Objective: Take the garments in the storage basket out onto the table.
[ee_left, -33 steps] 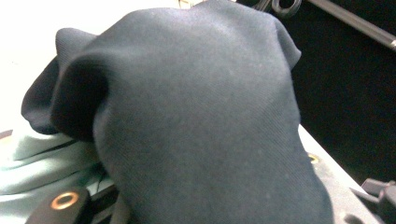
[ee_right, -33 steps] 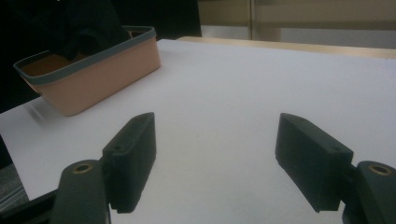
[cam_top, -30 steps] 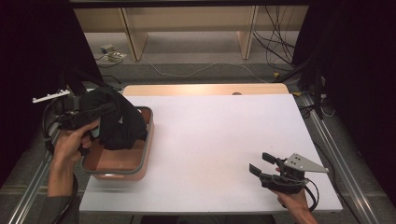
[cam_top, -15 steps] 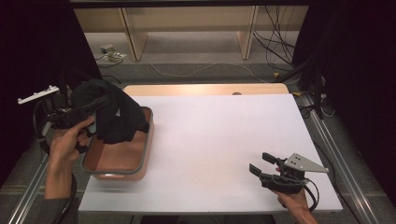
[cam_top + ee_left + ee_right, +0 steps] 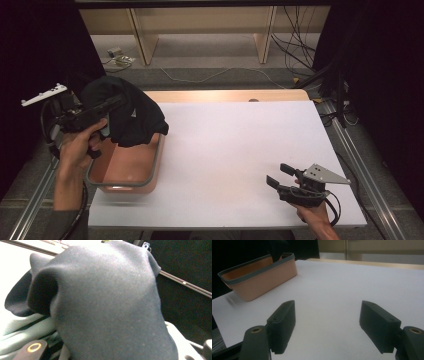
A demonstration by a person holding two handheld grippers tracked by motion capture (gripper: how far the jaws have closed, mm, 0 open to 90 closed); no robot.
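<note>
Black garment (image 5: 131,112) | left hand-held gripper (image 5: 107,106) clamps it, raised over basket (image 5: 150,170)

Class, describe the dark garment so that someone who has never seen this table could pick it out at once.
Start at the white table and go to the salmon-pink bin at its left edge. Above the bin hangs a black cloth, bunched and draped from the left gripper. It is the one soft, dark thing there.
</note>
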